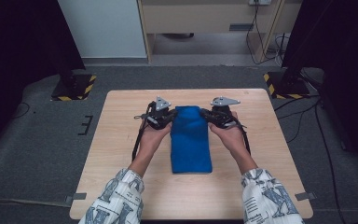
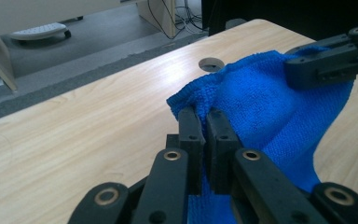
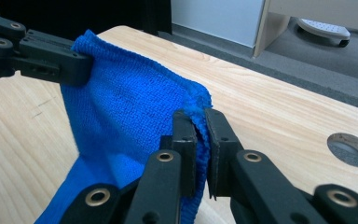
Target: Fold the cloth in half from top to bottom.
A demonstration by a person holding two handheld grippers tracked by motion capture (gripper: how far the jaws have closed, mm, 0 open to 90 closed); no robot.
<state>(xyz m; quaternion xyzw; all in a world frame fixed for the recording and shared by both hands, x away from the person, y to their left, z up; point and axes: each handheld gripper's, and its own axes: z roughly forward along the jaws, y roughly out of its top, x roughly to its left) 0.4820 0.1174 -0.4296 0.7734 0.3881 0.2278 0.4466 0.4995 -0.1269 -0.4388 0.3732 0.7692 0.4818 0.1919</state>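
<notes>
both grippers clamp the far corners of the blue cloth (image 1: 190,139), left gripper (image 1: 160,115) on one, right gripper (image 1: 220,114) on the other. cloth runs mid table (image 1: 121,140) toward the near edge, far end lifted and spread, likely for folding.

Count at the table: one cloth, two grippers, one table.
One blue cloth (image 1: 190,140) is hanging between two grippers, the left gripper (image 1: 169,116) and the right gripper (image 1: 206,113), each pinching one far corner. Two hands are holding them. One wooden table (image 1: 121,140) is lying beneath, one round hole (image 3: 352,149) showing just beside the right gripper.
</notes>
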